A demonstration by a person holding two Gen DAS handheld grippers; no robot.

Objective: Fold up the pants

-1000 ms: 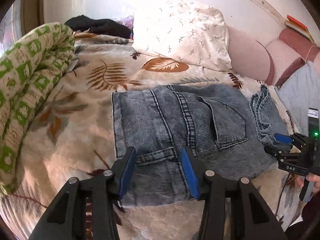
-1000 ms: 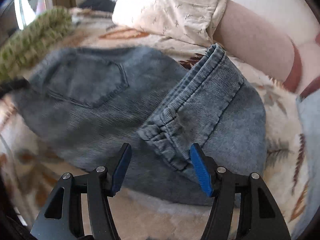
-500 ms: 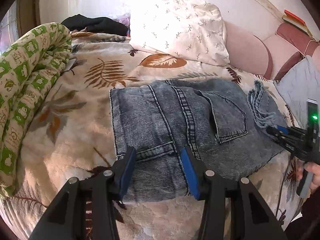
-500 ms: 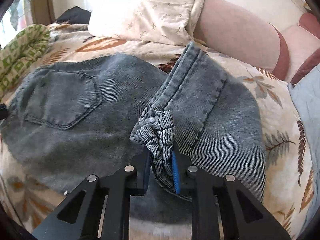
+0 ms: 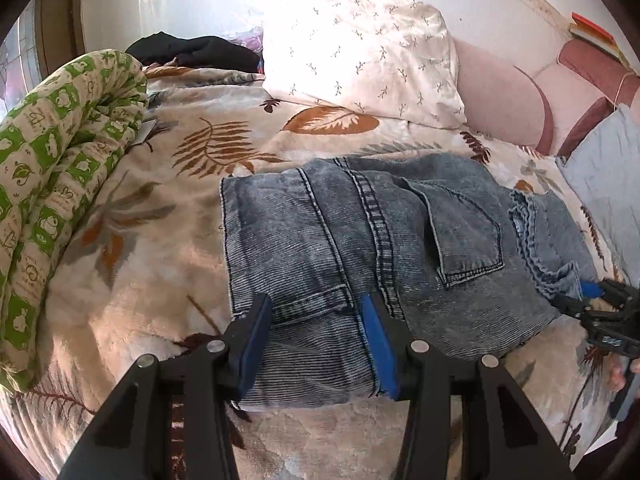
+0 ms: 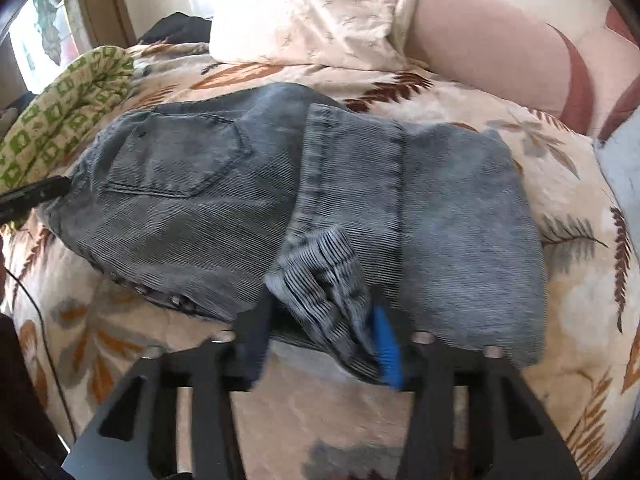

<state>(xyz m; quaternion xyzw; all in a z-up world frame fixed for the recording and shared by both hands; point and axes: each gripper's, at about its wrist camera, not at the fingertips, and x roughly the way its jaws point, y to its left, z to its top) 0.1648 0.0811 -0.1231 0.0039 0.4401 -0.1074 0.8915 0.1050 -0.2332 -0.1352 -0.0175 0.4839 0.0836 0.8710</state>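
Pointing steeply down, my left tongs (image 5: 316, 340) straddle the folded pants' (image 5: 360, 248) near edge, spread; my right tongs (image 6: 324, 340) have just been opening around the bunched hem, low centre. Pants lie mid-frame on the leaf-print bed (image 5: 160, 240).

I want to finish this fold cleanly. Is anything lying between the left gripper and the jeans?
Nothing visible. The left gripper is open right over the near edge of the jeans, which lie on the leaf-print blanket. The green quilt and pillow are off to the sides.
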